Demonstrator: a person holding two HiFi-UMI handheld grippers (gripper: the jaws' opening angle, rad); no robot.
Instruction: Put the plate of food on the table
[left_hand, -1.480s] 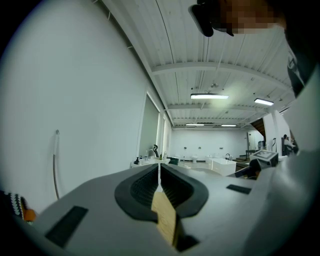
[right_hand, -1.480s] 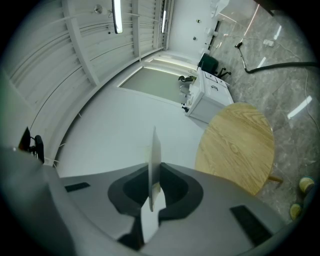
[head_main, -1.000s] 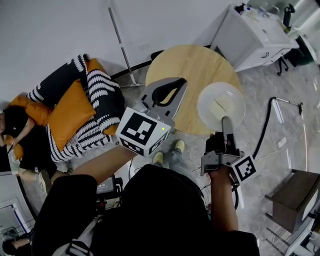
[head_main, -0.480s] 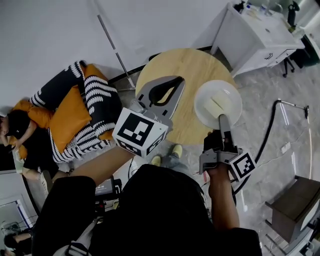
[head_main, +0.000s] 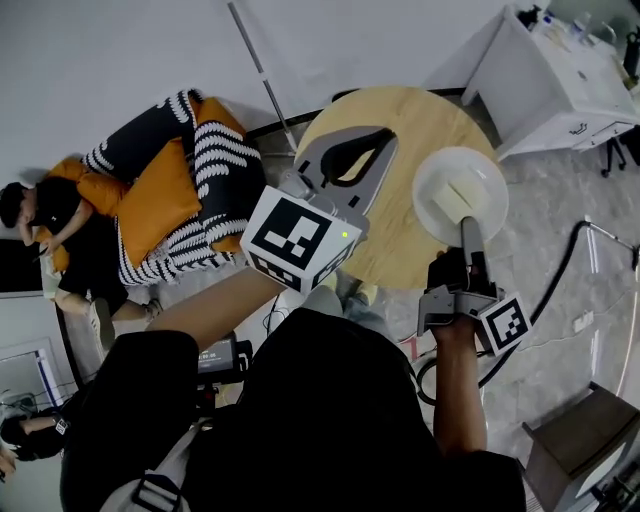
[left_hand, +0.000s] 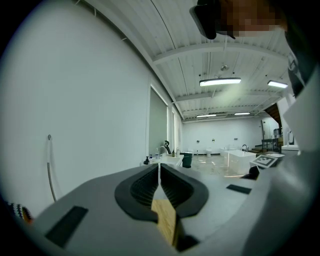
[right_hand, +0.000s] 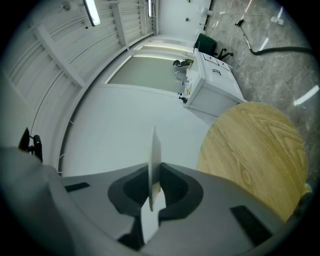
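A white plate (head_main: 445, 190) with a pale block of food (head_main: 464, 198) hangs level over the right edge of the round wooden table (head_main: 395, 235). My right gripper (head_main: 467, 226) is shut on its near rim. In the right gripper view the plate (right_hand: 155, 150) shows edge-on, clamped between the dark pads, with the table (right_hand: 255, 150) to the right. My left gripper (head_main: 384, 140) is held over the table's middle, shut and empty. In the left gripper view its fingertips (left_hand: 159, 172) meet, and a strip of wood shows below them.
A person lies on striped and orange cushions (head_main: 170, 195) on the floor left of the table. A white cabinet (head_main: 560, 70) stands at the back right. A black hose (head_main: 560, 275) runs over the floor at right, and a dark stool (head_main: 575, 445) is at the bottom right.
The view has shifted. The plate stays in the right gripper and has edged slightly farther over the table's rim. The left gripper remains shut above the table.
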